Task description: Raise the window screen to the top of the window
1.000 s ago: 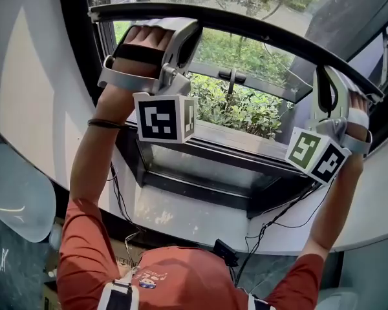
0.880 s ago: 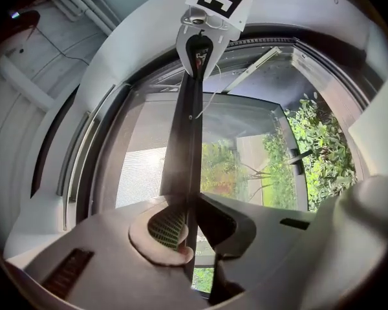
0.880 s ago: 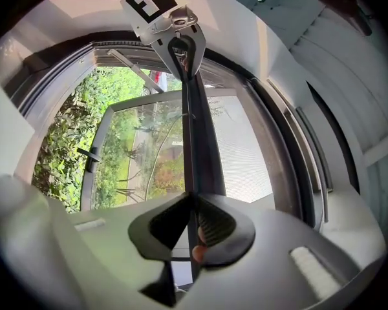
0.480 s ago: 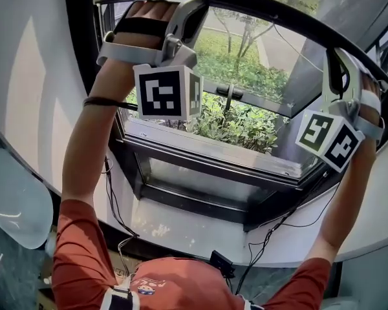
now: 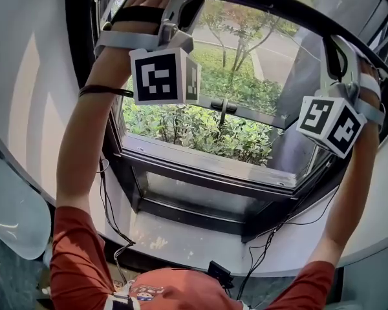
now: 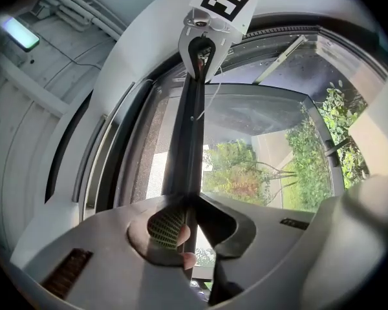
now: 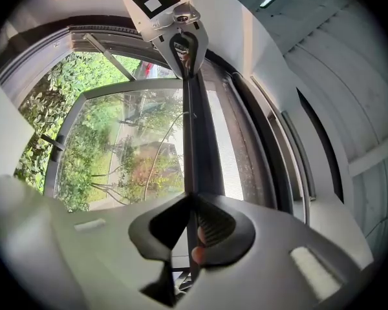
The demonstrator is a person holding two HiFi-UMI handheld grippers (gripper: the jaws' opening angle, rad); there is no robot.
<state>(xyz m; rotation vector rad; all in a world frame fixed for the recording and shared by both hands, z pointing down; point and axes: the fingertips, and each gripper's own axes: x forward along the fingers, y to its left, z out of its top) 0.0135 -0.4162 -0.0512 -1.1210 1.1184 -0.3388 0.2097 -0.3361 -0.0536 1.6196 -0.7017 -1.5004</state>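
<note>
The window screen's dark bar sits high in the window frame, partly out of view at the top. The left gripper and the right gripper each pinch it. The shirt logo is unreadable.

Bright daylight through the window, so I get everything indoors backlit. The screen bar reads as a near-black silhouette. Soft light and shadow bands on the white wall. Heavy fisheye bend everywhere, and both gripper views have black vignetted corners with a soft, defocused near foreground.
</note>
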